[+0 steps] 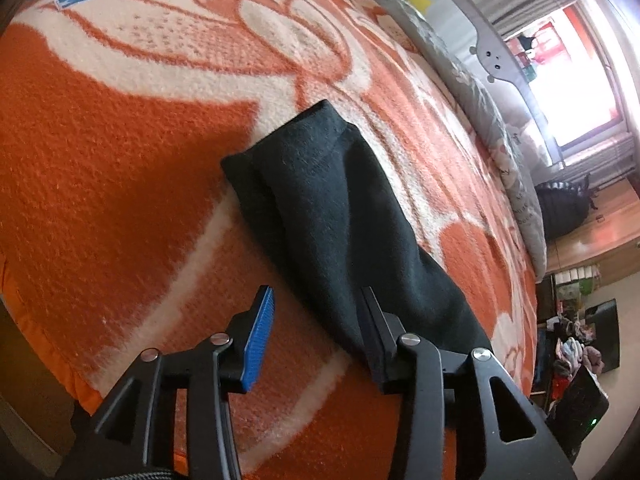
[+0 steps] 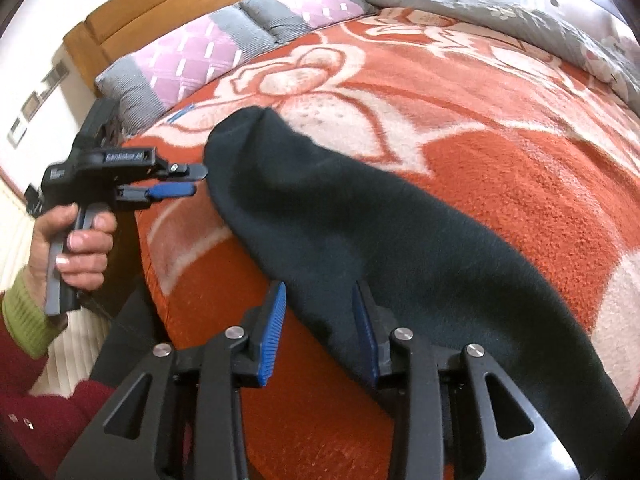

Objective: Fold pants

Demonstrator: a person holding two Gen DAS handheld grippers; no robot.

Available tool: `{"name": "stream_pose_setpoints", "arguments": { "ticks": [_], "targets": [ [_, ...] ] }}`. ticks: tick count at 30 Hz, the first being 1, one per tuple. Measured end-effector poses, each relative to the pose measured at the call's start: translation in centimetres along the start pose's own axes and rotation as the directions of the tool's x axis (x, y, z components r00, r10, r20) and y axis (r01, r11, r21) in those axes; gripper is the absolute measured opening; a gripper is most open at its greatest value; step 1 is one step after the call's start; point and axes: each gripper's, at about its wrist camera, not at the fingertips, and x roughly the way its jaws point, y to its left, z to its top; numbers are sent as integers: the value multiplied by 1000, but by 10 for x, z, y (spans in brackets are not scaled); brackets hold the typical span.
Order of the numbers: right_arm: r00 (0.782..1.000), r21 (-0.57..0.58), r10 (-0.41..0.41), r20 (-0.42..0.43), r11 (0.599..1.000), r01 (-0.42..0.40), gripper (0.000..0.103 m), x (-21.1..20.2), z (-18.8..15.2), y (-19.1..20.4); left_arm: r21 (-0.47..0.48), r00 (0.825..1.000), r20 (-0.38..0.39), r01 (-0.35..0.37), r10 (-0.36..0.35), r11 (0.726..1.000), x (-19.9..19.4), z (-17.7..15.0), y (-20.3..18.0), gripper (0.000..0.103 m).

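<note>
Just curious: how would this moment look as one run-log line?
left hand-held gripper: open, empty | right hand-held gripper: open, empty | pants: folded lengthwise on blanket

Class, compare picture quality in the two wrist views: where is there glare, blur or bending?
Left wrist view: the window is blown out white, and the blanket bulges from fisheye bending. Right wrist view: the pants look soft, and the left gripper is slightly blurred.
</note>
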Motion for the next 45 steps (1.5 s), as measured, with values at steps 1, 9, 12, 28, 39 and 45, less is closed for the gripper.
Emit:
{"name": "stream_pose_setpoints", "arguments": {
  "ticks": [1, 9, 12, 28, 39, 45],
  "targets": [
    [1000, 18, -4, 4, 1000, 4, 36, 0, 3, -4, -6, 1000, -3, -10, 10, 1000, 1, 3, 1, 47],
    [997, 178, -54, 53, 983, 44, 36, 16, 63, -61, -39, 998, 4, -65, 65, 997, 6, 23, 14, 48],
    [998, 146, -61, 6, 987, 60, 36, 42, 81, -65, -50, 998, -10, -67, 66, 997, 12, 22, 19, 48],
    [986, -126, -11, -165, 992, -10, 36, 91, 65, -27, -20, 999, -18, -40, 39, 999, 35, 36, 19, 46],
    [982, -130, -28, -189, 992, 4, 14, 100, 70, -29, 24, 1000, 14, 27, -27, 999, 51, 39, 7, 15],
    [998, 40, 58, 7, 998, -58, 9, 41, 83, -42, 44, 965, 129, 225, -229, 973, -9, 29, 4, 11]
  ]
}}
